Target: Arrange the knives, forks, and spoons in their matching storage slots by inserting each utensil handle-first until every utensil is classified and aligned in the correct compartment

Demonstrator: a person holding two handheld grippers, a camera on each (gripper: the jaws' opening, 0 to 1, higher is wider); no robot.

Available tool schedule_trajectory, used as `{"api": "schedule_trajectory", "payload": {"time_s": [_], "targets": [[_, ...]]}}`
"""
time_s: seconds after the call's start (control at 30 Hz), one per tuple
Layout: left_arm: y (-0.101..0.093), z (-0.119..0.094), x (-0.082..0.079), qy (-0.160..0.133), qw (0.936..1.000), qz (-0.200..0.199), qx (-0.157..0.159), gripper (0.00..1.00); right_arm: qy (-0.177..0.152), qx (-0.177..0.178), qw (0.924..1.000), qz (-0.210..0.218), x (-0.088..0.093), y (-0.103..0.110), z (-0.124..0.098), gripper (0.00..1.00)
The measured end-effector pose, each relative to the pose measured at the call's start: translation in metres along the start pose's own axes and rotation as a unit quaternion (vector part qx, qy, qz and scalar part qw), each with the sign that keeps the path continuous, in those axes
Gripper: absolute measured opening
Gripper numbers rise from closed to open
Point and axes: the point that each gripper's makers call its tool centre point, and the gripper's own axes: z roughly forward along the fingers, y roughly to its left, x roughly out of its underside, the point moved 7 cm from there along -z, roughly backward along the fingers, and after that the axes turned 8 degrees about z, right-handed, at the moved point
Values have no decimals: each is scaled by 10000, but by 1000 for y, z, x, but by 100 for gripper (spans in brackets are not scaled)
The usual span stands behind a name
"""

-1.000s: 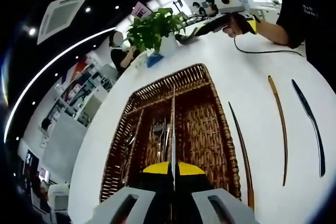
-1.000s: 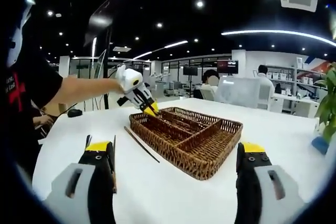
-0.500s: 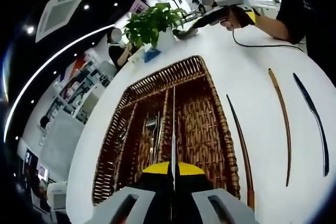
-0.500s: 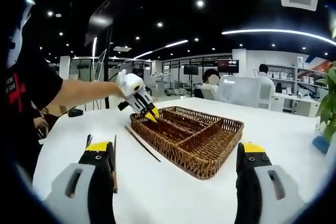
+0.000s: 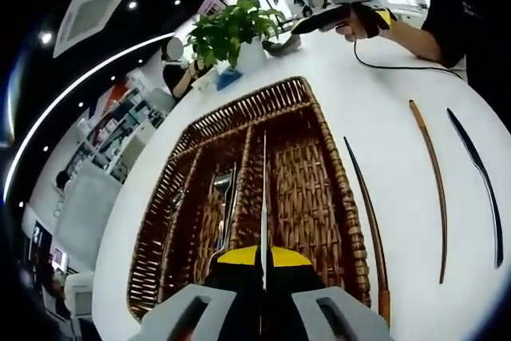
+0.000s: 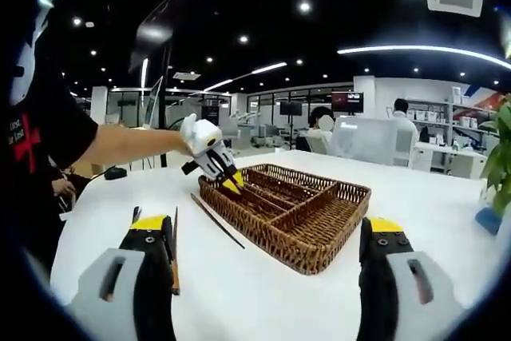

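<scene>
Left gripper view: left tongs (image 5: 263, 265) pressed together on thin silver utensil (image 5: 263, 197), blade edge-on, reaching toward 12 o'clock over brown wicker tray (image 5: 319, 197) with cutlery already in its slots. At 3 o'clock on white surface (image 5: 383, 93), three long dark utensils (image 5: 431, 173) side by side. Right gripper view: right tongs (image 6: 267, 253) spread wide, empty; tray at 12 o'clock.

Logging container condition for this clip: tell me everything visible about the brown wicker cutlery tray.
The brown wicker cutlery tray is a woven rectangular basket with a thick braided rim, split by woven dividers into long lengthwise compartments. It sits flat on the white table. Metal utensils lie in a middle slot. The left gripper, shut on a thin utensil, hangs over its near end.
</scene>
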Motion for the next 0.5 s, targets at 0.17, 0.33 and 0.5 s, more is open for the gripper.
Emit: {"api": "schedule_trajectory", "payload": {"time_s": [0.17, 0.33, 0.5], "targets": [[-3, 4, 2, -10, 9999, -20, 111, 2, 25, 1, 10000, -6, 1, 0, 0, 100], [-3, 6, 3, -81, 9998, -105, 160, 2, 16, 3, 10000, 5, 1, 0, 0, 100], [-6, 11, 3, -52, 9996, -104, 269, 2, 13, 12, 10000, 18, 1, 0, 1, 100]]}}
